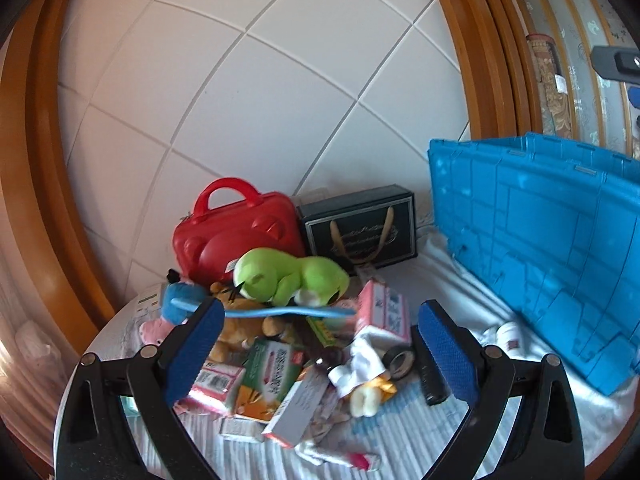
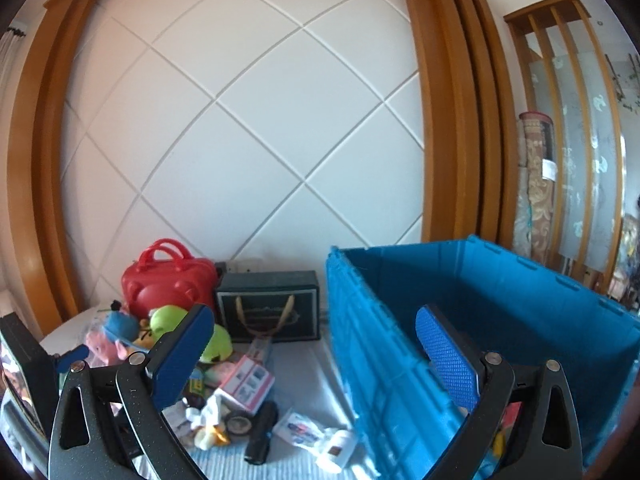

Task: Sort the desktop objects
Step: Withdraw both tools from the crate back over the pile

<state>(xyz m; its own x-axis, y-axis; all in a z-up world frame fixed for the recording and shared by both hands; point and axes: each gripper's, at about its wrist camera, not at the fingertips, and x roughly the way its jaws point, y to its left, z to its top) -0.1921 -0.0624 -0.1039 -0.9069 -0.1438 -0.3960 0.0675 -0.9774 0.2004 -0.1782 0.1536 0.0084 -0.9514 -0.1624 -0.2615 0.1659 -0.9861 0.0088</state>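
No text legible anywhere. Gold script on black gift box (image 1: 360,226) right of red case (image 1: 236,232): unreadable. Printing on green carton (image 1: 274,372) and pink-white box (image 1: 386,312) in front of the case: blurred.

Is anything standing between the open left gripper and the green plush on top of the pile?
Nothing solid blocks it. The left gripper is open and empty, facing the green plush, which lies on top of the pile. Only a thin blue strip crosses just below and in front of the plush.
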